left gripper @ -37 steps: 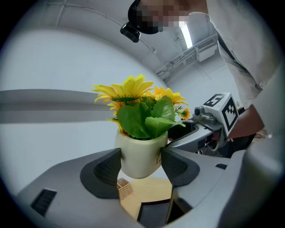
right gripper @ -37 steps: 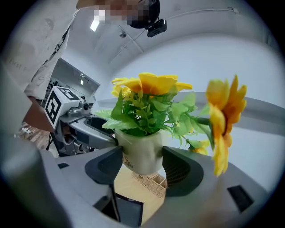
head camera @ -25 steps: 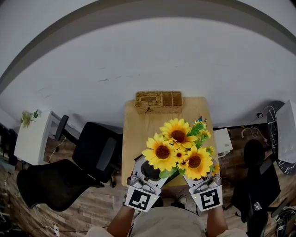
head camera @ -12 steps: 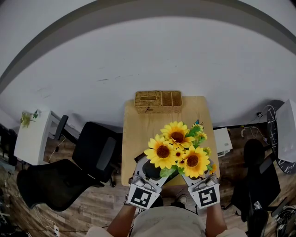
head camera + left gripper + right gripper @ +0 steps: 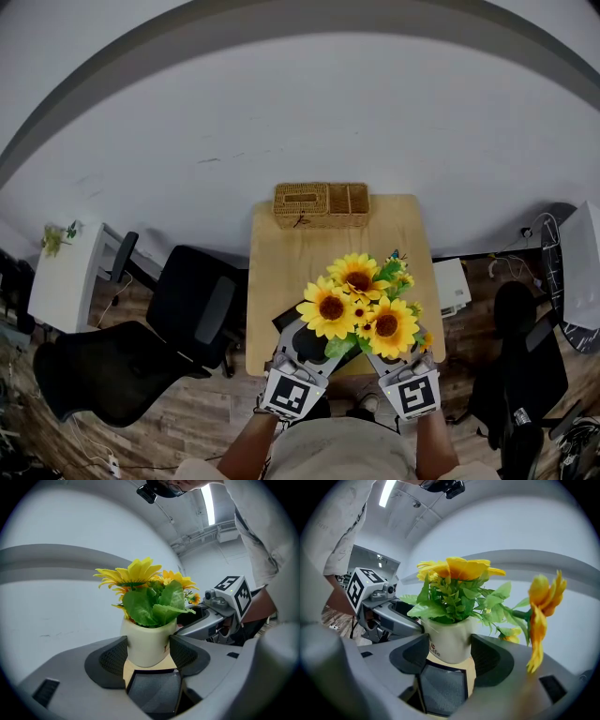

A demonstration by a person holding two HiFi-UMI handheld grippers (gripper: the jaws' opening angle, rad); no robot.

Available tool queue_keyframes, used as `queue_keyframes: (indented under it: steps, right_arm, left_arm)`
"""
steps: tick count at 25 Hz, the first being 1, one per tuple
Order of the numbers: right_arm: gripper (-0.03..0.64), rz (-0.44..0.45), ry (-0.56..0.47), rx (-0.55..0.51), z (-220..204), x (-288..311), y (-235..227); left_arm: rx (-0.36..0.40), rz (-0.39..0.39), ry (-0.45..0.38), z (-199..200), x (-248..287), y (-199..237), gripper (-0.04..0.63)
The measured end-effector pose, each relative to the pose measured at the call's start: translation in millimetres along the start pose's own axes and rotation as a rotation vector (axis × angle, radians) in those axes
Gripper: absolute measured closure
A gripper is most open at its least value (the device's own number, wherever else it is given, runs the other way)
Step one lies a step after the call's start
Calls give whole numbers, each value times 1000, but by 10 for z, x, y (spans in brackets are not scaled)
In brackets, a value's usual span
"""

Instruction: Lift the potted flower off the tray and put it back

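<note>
The potted flower (image 5: 361,305) is a cream pot (image 5: 146,641) of yellow sunflowers and green leaves. My left gripper (image 5: 312,343) and right gripper (image 5: 382,353) clamp the pot from opposite sides, each shut on it. In the left gripper view the pads press both sides of the pot, and the left gripper (image 5: 147,651) holds it just above the dark tray (image 5: 152,691). The right gripper (image 5: 449,653) grips the pot (image 5: 449,641) the same way over the tray (image 5: 443,688). In the head view the blooms hide the pot; a corner of the tray (image 5: 284,320) shows.
The small wooden table (image 5: 281,262) carries a wicker basket (image 5: 322,206) at its far edge. Black office chairs (image 5: 187,305) stand to the left, with a white cabinet (image 5: 66,272) beyond them. More furniture and cables crowd the right side.
The flowers have shrunk and shifted toward me in the head view: both grippers have lowered the pot toward the tray, still shut on it.
</note>
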State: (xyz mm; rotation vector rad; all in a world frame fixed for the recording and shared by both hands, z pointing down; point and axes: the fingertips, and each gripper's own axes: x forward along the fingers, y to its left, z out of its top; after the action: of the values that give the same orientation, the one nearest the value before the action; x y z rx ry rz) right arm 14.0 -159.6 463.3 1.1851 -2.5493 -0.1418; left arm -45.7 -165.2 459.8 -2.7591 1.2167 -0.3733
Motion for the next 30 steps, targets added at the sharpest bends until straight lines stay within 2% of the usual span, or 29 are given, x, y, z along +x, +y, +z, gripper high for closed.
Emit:
queue_keyframes:
  steps: [6, 10, 20, 30]
  right_arm:
    - [322, 11, 28, 21, -182, 59, 38]
    - [324, 5, 12, 29, -272, 108, 51]
    - [324, 30, 102, 81, -680, 189, 132]
    - [327, 30, 175, 124, -1074, 279, 174]
  left_arm:
    - [-1, -16, 41, -195, 48, -32, 325]
    - [-6, -25, 75, -347, 73, -61, 325]
    - [-39, -53, 170, -776, 155, -153, 325]
    - [-28, -92, 250, -1150, 273, -238, 325]
